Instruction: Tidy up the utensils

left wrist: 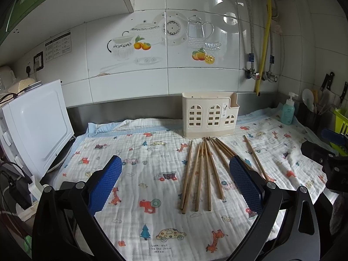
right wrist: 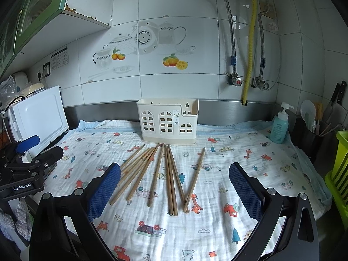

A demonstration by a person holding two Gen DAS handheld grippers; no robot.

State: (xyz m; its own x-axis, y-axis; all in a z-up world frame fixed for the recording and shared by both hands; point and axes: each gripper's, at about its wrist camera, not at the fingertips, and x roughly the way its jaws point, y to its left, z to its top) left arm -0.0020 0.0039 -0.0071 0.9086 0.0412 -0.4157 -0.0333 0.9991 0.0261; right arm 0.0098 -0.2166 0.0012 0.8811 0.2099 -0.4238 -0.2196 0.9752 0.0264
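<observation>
Both tongs, left tongs (left wrist: 175, 184) and right tongs (right wrist: 174, 192), are held wide apart, nothing gripped; the loose brown wooden chopsticks (right wrist: 162, 174) are fanned lengthwise straight ahead, better centred for the right.

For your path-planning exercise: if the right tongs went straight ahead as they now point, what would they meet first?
Probably the wooden chopsticks lying on the cloth, with the cream utensil holder behind them; depth is uncertain.

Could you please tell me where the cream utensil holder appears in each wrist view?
Left wrist: utensil holder stands right of centre, behind the chopsticks.
Right wrist: utensil holder stands near centre, against the steel backsplash.
Shared landmark: teal soap bottle, far right in both.
</observation>
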